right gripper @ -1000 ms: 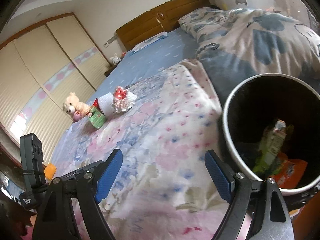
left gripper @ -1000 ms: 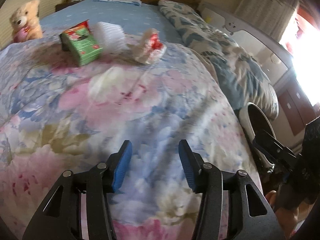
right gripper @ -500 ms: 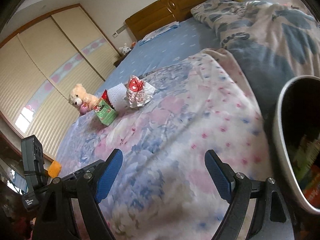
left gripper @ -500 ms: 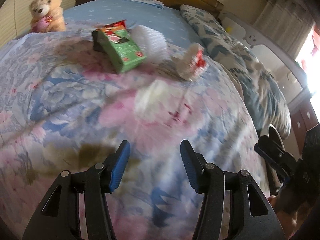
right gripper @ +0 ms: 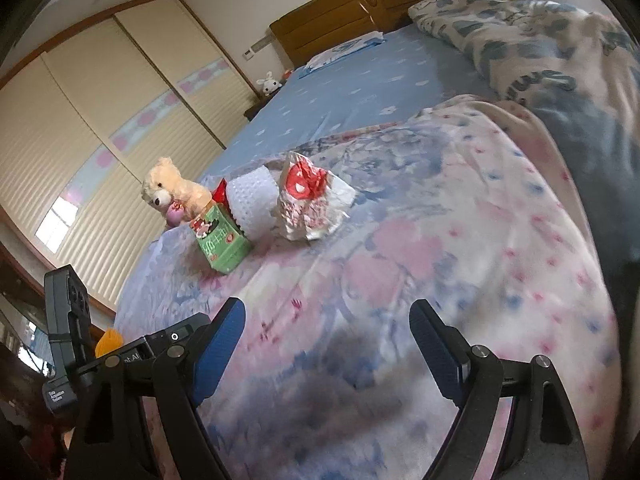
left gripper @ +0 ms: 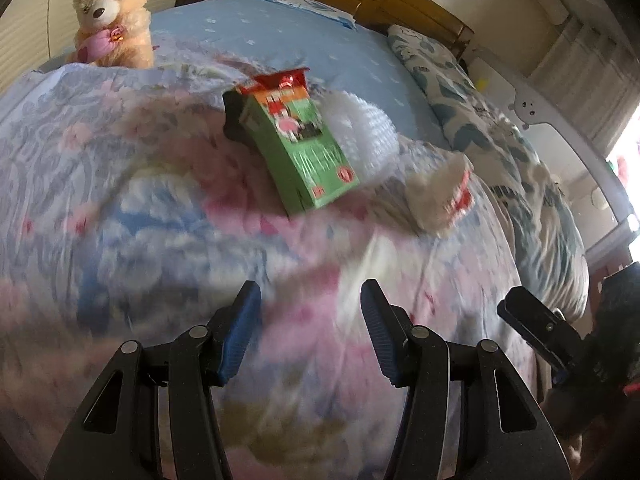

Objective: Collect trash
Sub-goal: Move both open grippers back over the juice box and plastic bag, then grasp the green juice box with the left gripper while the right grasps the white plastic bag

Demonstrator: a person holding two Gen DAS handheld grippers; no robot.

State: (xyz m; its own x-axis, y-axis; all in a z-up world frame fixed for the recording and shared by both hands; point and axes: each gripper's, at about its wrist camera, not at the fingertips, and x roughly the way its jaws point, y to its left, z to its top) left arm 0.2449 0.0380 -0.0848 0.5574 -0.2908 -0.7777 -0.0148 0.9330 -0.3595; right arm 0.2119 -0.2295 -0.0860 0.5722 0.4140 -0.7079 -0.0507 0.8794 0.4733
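Three pieces of trash lie together on the floral quilt (left gripper: 120,208): a green drink carton (left gripper: 298,148) with a red torn top, a white foam net sleeve (left gripper: 364,132) behind it, and a crumpled white and red wrapper (left gripper: 442,196) to its right. All three show in the right wrist view too: the carton (right gripper: 220,240), the sleeve (right gripper: 254,200) and the wrapper (right gripper: 312,204). My left gripper (left gripper: 310,320) is open and empty, low over the quilt, short of the carton. My right gripper (right gripper: 326,344) is open and empty, further back.
A teddy bear (left gripper: 114,16) sits at the quilt's far left edge. A folded patterned duvet (right gripper: 560,60) lies along the right side of the bed. A wooden headboard (right gripper: 360,12) and wardrobe doors (right gripper: 80,140) stand behind. The right gripper's body (left gripper: 540,328) shows at the right.
Both grippers have moved forward over the quilt toward the trash pile, which looks larger and nearer. The black bin with trash in it has left the right wrist view.
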